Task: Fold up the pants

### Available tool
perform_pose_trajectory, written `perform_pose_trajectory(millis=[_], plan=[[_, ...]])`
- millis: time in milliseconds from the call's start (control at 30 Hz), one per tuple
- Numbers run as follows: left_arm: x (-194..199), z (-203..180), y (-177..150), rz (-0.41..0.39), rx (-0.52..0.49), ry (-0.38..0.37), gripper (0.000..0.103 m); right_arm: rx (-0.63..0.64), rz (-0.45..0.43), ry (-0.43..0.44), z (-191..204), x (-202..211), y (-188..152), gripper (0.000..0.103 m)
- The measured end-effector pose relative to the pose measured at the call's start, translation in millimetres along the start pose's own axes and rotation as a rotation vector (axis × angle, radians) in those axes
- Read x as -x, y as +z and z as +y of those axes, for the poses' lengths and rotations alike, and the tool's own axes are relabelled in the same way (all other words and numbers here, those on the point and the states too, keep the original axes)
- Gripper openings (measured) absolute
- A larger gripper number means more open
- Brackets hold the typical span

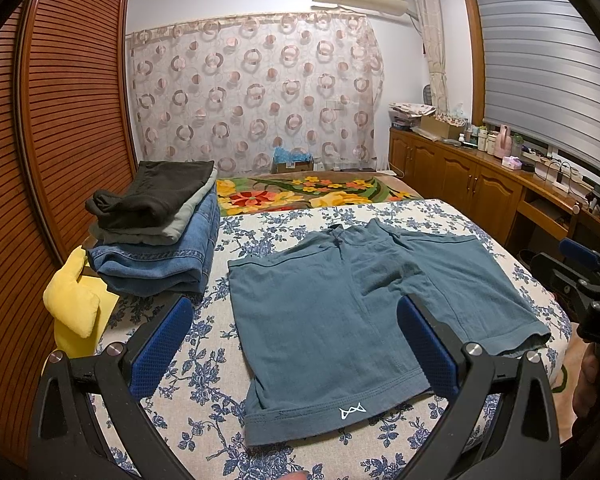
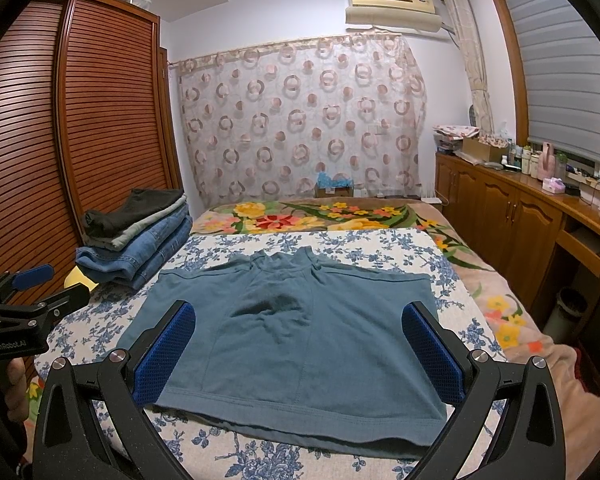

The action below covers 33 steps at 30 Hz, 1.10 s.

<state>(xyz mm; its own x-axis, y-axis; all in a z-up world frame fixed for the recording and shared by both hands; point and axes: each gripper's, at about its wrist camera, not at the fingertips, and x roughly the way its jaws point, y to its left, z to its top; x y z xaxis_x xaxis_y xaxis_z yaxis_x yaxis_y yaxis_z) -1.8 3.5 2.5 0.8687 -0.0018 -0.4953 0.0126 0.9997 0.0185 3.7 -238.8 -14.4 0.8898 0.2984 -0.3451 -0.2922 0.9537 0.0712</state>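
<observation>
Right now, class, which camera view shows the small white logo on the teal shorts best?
The left wrist view: the white logo sits clear on the near hem of the teal shorts. The right wrist view shows the shorts, but no logo is visible there.

Black curved-frame left gripper (image 1: 294, 350) and right gripper (image 2: 299, 350); blue mesh-textured pads (image 2: 165, 350); silver pivot screws; "GenRobot.AI" lettering on body.

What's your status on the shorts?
Left gripper and right gripper open, holding nothing. Teal shorts flat on bed, unfolded. Folded pile at left, clear.
</observation>
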Motion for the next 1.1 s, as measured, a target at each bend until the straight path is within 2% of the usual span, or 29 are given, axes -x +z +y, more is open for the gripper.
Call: perform_pose_trajectory(millis=[433, 467, 600, 833, 1100], plan=[[0, 0, -1, -0.002, 0.001, -0.001, 0.102, 0.001, 0.000, 0.001, 0, 0, 0, 0.103], [6, 1, 10, 0.004, 0.003, -0.004, 0.102, 0.002, 0.002, 0.002, 0, -1, 0, 0.103], [4, 7, 12, 0.027, 0.011, -0.003, 0.102, 0.010, 0.023, 0.009, -1, -6, -1, 0.103], [-12, 29, 2, 0.068, 0.039, 0.014, 0.102, 0.006, 0.056, 0.014, -11, -13, -1, 0.103], [-30, 42, -24, 0.128, 0.060, 0.026, 0.102, 0.021, 0.107, 0.022, -17, -18, -4, 0.103]])
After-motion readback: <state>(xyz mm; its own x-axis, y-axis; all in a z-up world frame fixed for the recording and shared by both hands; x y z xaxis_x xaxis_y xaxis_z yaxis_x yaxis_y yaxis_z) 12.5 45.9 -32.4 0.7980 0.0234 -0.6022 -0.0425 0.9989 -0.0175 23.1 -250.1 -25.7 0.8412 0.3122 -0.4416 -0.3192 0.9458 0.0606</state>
